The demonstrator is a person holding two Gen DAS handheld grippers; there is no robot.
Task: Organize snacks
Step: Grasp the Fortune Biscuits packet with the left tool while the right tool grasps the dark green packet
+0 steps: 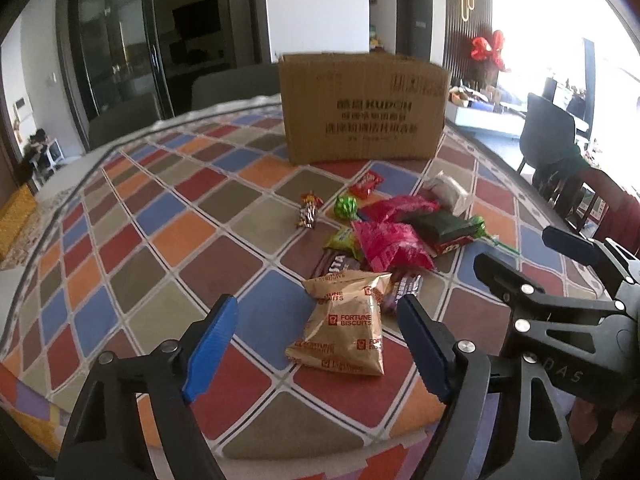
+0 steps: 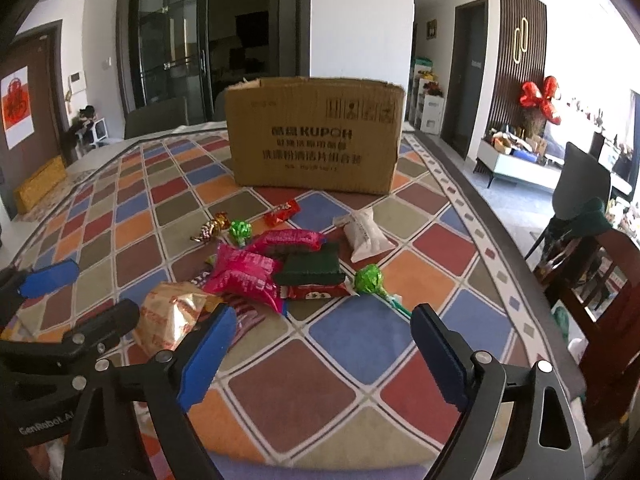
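Left wrist: left gripper (image 1: 318, 344) fingers gape, empty, astride the gold biscuit packet (image 1: 344, 326) on the desk (image 1: 120, 248).

Right wrist: right gripper (image 2: 324, 354) wide, empty, short of the green lollipop (image 2: 369, 279); its thin stick could slip free.

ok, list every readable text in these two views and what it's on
"KUPOH" (last letters unsure): cardboard box; the Chinese lines below are too blurred.
"FORTUNE BISCUITS": gold packet.
"GenRobot.AI": left gripper's body, seen in the right wrist view.
"DAS" (partial): right gripper's body, seen in the left wrist view.
Other wrappers' print: unreadable.
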